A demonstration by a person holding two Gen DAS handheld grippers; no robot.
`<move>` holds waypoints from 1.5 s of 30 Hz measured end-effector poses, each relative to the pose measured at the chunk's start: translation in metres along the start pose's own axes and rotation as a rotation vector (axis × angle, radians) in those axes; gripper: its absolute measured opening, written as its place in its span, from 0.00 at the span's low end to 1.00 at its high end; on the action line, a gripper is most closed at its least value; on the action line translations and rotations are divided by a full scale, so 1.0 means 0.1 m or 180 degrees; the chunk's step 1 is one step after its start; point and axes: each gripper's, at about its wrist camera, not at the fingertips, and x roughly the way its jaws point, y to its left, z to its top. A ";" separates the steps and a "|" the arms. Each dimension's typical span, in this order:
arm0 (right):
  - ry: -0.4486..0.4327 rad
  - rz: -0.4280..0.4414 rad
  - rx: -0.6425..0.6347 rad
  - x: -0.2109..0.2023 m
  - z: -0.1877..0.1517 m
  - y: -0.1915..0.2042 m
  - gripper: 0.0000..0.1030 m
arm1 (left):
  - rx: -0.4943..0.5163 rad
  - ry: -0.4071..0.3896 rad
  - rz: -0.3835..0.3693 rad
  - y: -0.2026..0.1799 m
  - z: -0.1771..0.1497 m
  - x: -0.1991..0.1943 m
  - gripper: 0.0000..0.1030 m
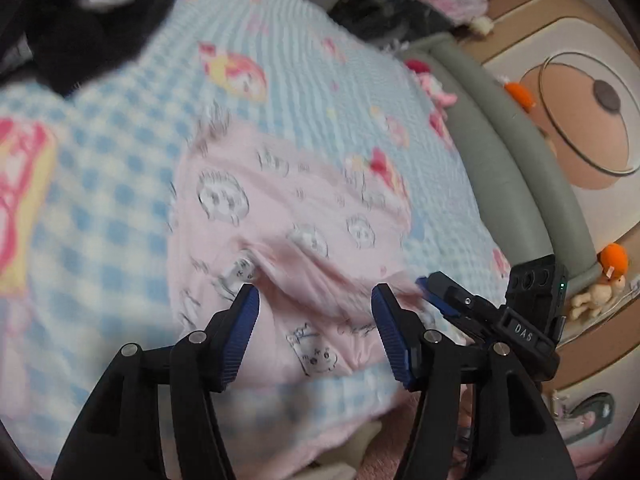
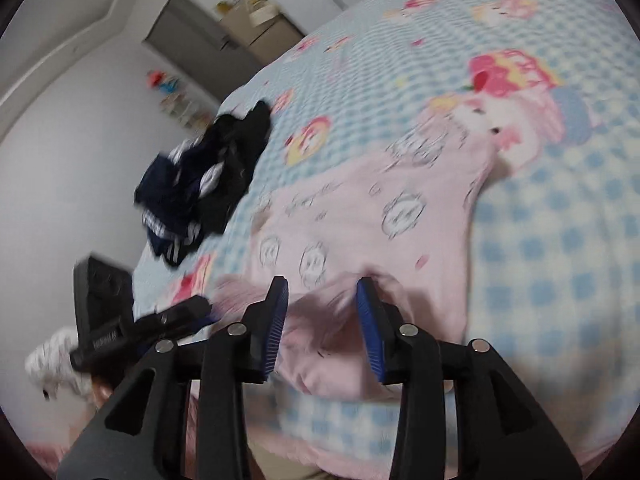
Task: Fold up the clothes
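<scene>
Lying under both grippers' parted fingers (image 1: 250, 308), pink garment (image 1: 280, 208) on checked bedspread (image 1: 100, 160), nothing gripped.

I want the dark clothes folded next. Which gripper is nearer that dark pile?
Left. The left gripper sits on the side of the pink garment where the dark pile lies; the right gripper is beyond it.

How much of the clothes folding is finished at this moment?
Done: the pink garment lies doubled over on the bed. In hand: nothing; the left claw and right claw are open at its near edge. Left: maybe more folds, and the dark clothes lie in a heap.
</scene>
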 end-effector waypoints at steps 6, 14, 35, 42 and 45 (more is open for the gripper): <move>-0.0009 -0.0394 -0.0456 -0.04 -0.09 0.01 0.56 | 0.0368 -0.0072 0.0338 0.09 -0.11 -0.13 0.58; 0.0468 -0.0653 -0.0969 0.49 -0.05 -0.03 0.56 | 0.0726 0.0297 0.0759 0.04 -0.01 0.47 0.58; -0.0125 -0.0688 -0.1294 0.41 0.50 0.31 0.09 | 0.1193 -0.0300 0.1109 -0.39 0.47 0.35 0.12; 0.0306 -0.1137 -0.0718 1.22 0.91 -0.23 0.28 | 0.0502 0.0221 0.1262 0.26 0.88 1.06 0.34; 0.0145 -0.0882 -0.0430 0.96 0.86 -0.32 0.40 | 0.0448 -0.0020 0.1107 0.22 0.84 0.81 0.55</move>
